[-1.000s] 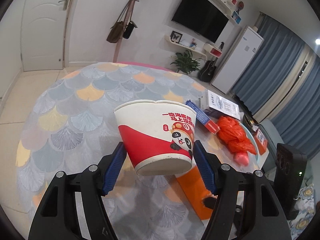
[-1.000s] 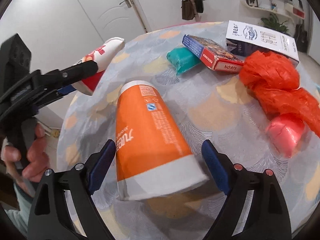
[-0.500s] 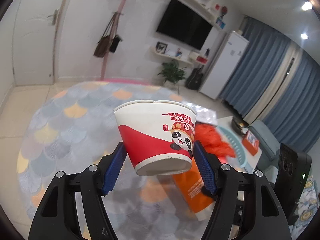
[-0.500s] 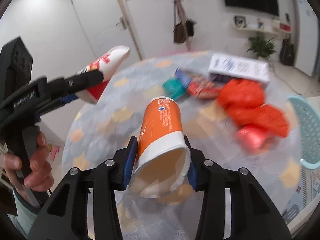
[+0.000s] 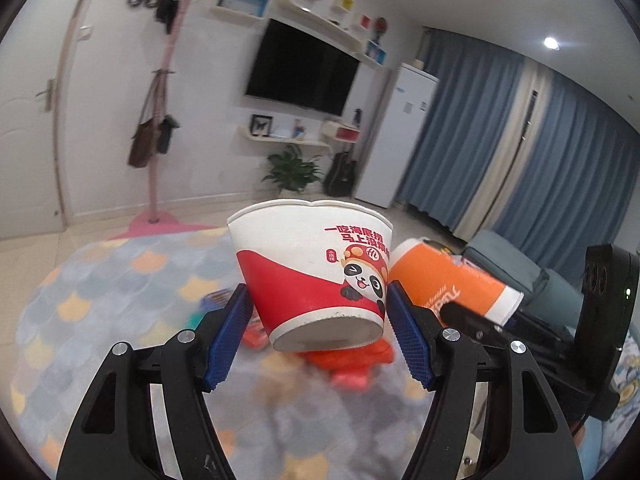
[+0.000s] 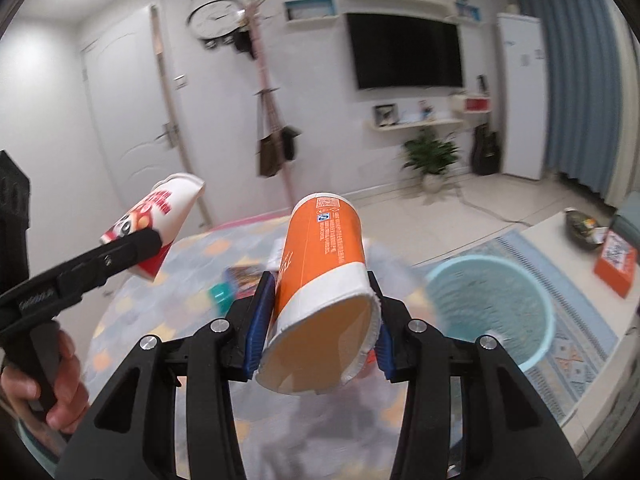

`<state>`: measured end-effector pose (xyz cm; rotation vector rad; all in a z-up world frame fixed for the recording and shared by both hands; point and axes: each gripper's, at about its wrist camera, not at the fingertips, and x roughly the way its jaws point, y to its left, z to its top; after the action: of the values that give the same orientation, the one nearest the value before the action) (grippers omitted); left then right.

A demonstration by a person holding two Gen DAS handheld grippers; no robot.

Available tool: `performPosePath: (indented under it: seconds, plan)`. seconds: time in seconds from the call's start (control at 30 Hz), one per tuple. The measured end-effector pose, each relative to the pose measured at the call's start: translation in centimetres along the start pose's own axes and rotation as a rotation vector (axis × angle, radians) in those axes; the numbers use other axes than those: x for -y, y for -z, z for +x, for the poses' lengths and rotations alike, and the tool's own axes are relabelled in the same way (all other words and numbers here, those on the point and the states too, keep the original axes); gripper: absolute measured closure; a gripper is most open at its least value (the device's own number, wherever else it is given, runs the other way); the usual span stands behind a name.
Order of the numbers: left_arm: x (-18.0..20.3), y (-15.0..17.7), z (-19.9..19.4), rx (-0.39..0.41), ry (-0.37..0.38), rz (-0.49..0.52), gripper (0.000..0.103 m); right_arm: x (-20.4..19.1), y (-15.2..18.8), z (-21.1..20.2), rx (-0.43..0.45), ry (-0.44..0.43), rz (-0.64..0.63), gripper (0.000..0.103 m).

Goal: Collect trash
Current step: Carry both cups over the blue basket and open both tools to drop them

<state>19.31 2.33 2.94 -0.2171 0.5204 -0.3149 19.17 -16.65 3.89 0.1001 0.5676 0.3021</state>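
Right gripper, jaws just closed on orange cup, lifts it off table toward basket; left gripper clamps panda bowl aloft. Both ready for dumping.

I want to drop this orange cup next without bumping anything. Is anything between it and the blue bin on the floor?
Nothing visible blocks it. The orange cup, clamped in the right gripper, hangs above the table; the blue bin stands open to its right, past the table's edge.
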Motion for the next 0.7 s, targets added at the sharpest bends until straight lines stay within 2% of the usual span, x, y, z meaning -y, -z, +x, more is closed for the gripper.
performPosePath:
  seconds: [0.17, 0.33, 0.7]
  plan:
    - [3.5, -1.5, 3.6, -0.020, 0.032, 0.064, 0.037, 4.4, -1.2, 0.6, 0.023, 0.107, 0.042, 0.062]
    - [6.1, -2.6, 7.4, -0.052, 0.067, 0.094, 0.037, 8.9, -1.7, 2.4, 0.008, 0.172, 0.104, 0.062]
    - [10.2, -4.0, 17.8, -0.164, 0.128, 0.084, 0.036, 18.7, -0.2, 9.5, -0.116, 0.299, 0.300, 0.062]
